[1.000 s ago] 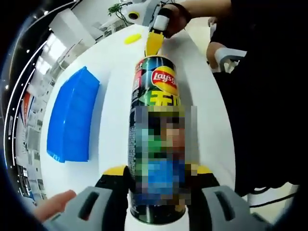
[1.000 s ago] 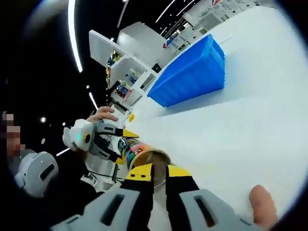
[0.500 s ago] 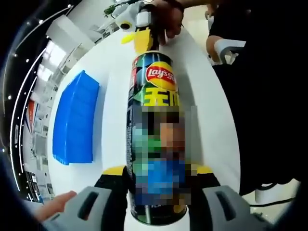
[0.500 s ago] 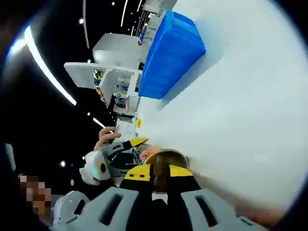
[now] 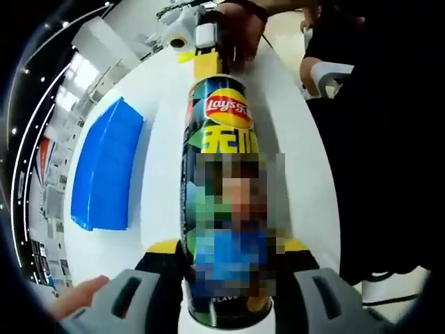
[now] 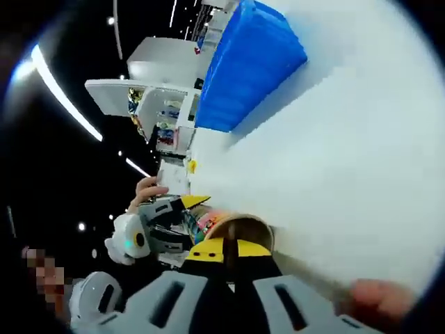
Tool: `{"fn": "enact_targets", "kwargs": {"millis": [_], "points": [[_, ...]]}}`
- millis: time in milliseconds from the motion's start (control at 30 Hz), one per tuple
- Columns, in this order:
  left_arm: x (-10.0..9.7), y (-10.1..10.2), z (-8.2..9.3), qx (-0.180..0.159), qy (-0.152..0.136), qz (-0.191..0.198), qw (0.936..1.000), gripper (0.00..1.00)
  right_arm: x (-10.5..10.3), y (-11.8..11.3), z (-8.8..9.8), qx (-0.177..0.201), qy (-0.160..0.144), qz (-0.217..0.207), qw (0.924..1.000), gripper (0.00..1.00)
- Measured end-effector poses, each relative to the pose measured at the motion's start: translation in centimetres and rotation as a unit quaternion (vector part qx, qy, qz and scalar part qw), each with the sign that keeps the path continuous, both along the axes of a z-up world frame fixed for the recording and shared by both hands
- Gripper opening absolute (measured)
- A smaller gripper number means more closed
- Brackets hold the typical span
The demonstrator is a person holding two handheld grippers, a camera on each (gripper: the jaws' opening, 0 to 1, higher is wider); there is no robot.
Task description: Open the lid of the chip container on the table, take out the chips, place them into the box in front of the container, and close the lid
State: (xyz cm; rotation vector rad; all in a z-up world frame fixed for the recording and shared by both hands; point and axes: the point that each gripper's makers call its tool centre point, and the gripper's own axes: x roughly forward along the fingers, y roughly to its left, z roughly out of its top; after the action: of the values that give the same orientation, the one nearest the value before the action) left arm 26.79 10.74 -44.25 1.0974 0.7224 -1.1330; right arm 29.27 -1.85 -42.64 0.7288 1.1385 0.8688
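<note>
Chip container: a tall, glossy printed tube [image 5: 222, 209], dark with a yellow and red logo, lying along the left gripper view above the white desk [image 5: 160, 139]; in the right gripper view its open round mouth [image 6: 240, 229] faces us, brown inside, lid off.

Left gripper: the left gripper [image 5: 226, 268] has its yellow-tipped jaws clamped on either side of the tube's lower body, holding it firmly; a fingertip [image 5: 80, 296] shows at the grey housing.

Right gripper: here's the right gripper [image 6: 222, 252] at the tube's mouth, yellow tips close together, almost touching, right on the rim; whether anything is pinched between them I cannot tell. From the left gripper view it sits at the far end of the tube [image 5: 206, 59], a hand [image 5: 240, 28] wrapped round it.

Box: smooth blue plastic bin [image 5: 104, 170], rectangular with sloping walls, standing on the desk beside the tube and apart from it; its inside can't be seen from either view.

Desk: plain matte white, wide.
</note>
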Motion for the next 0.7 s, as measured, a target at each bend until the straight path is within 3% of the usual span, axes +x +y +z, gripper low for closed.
{"fn": "enact_targets", "kwargs": {"millis": [67, 133, 167, 267, 433, 567, 633, 700], "points": [[-0.1, 0.1, 0.0, 0.002, 0.001, 0.003, 1.0, 0.5, 0.1, -0.3, 0.2, -0.038, -0.042, 0.008, 0.9984, 0.0], [-0.1, 0.1, 0.0, 0.002, 0.0, 0.003, 1.0, 0.5, 0.5, -0.8, 0.6, -0.093, -0.093, 0.015, 0.9911, 0.0], [-0.1, 0.1, 0.0, 0.002, -0.001, 0.002, 1.0, 0.5, 0.9, -1.2, 0.8, -0.129, -0.135, 0.024, 0.9821, 0.0], [-0.1, 0.1, 0.0, 0.002, -0.001, 0.002, 1.0, 0.5, 0.5, -1.0, 1.0, -0.187, -0.193, 0.038, 0.9626, 0.0], [-0.2, 0.0, 0.0, 0.001, -0.004, 0.002, 1.0, 0.5, 0.4, -1.0, 1.0, -0.207, -0.203, 0.037, 0.9563, 0.0], [-0.3, 0.0, 0.0, 0.002, -0.008, 0.002, 1.0, 0.5, 0.4, -1.0, 1.1, -0.237, -0.221, 0.049, 0.9448, 0.0], [-0.3, 0.1, 0.0, 0.005, -0.008, 0.006, 0.9999, 0.5, 0.7, -1.9, 1.0, -0.269, -0.235, 0.051, 0.9328, 0.0], [-0.3, 0.2, 0.0, 0.004, -0.007, 0.01, 0.9999, 0.5, 0.9, -2.8, 1.2, -0.278, -0.239, 0.046, 0.9293, 0.0]]}}
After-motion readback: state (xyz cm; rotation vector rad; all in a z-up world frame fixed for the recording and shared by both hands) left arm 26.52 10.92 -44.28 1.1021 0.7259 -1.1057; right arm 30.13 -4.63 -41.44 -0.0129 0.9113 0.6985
